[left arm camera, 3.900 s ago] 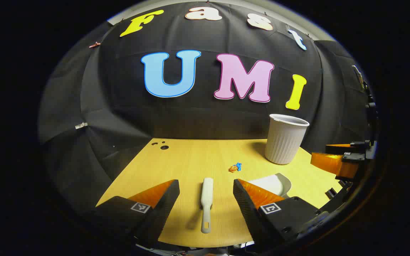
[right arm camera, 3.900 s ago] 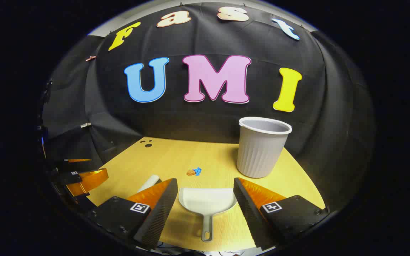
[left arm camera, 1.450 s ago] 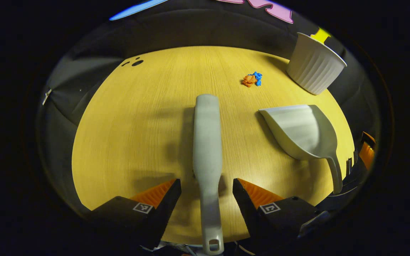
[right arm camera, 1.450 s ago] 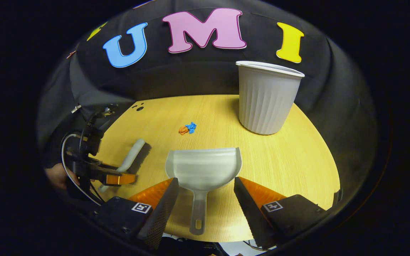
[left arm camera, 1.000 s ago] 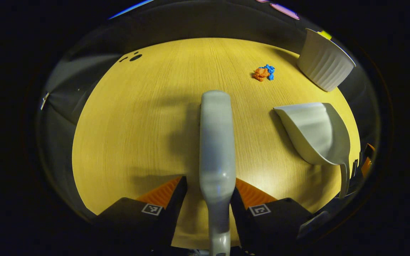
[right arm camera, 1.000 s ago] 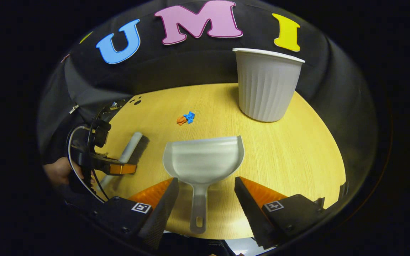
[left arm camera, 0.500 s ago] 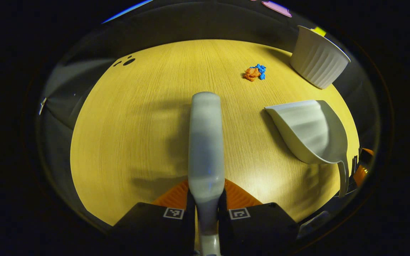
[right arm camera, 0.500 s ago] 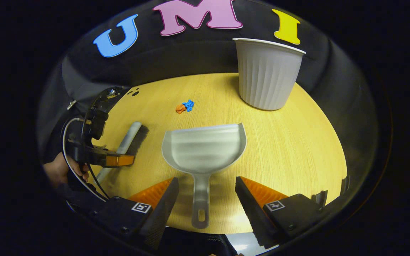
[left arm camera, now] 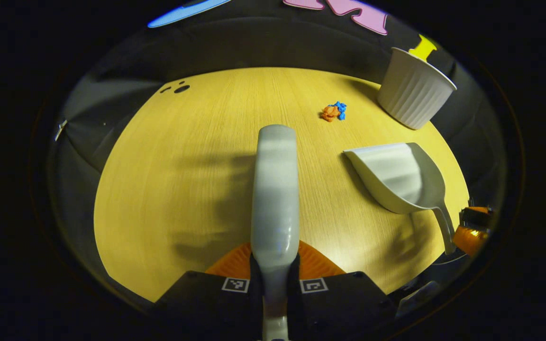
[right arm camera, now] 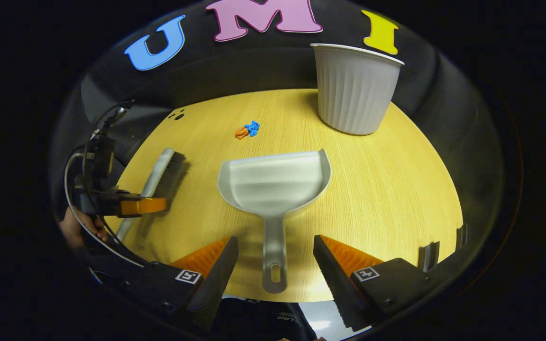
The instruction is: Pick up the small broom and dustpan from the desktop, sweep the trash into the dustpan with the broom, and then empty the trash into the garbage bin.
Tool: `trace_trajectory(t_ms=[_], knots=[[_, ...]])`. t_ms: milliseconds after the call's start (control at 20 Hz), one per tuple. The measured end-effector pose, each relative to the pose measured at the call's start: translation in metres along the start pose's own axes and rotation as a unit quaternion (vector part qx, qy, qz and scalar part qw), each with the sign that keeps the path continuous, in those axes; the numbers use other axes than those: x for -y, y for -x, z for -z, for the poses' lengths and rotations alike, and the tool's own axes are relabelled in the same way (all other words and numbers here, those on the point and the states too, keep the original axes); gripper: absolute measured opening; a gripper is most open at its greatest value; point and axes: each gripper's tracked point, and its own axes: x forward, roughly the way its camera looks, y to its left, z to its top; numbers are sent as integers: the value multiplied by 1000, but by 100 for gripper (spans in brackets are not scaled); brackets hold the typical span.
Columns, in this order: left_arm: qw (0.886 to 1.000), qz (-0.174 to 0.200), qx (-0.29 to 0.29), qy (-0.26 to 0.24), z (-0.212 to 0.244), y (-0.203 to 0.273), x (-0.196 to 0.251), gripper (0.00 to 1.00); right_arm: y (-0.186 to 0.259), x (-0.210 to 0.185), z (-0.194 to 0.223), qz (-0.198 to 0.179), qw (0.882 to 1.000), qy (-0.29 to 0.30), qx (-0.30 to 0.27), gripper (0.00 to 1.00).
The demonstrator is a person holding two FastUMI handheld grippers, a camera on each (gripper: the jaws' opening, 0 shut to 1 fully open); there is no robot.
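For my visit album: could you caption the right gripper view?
Open right gripper straddles the dustpan handle on the desktop, left gripper clamping the broom.

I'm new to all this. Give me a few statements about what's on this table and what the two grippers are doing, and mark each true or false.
1. The left gripper is shut on the broom handle. True.
2. The right gripper has already clamped the dustpan. False: its fingers stand open on either side of the dustpan's handle, not touching it.
3. The orange and blue trash lies inside the dustpan. False: it sits on the bare table, beyond the dustpan's front edge.
4. The bin stands upright on the table. True.
5. The dustpan's handle points toward the bin. False: it points back toward the right gripper.
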Motion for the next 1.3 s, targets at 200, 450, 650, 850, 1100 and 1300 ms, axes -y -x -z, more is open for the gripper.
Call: trace_trajectory(t_ms=[200,450,650,850,1100,1300], knots=[[1000,11,12,-6,9,32,6,24,-24,7,5,22,1000,2,-8,99],[1000,23,11,12,25,55,15,24,-54,11,17,32,999,-6,-37,100],[1000,17,6,21,39,62,11,24,-72,16,20,46,997,-6,-64,99],[999,3,-7,43,53,60,1,25,-83,18,25,57,994,-14,-92,100],[998,-10,-19,55,59,60,-4,24,-91,13,30,56,994,2,-98,95],[998,-13,-33,61,57,55,0,26,-91,17,26,64,992,-20,-103,72]])
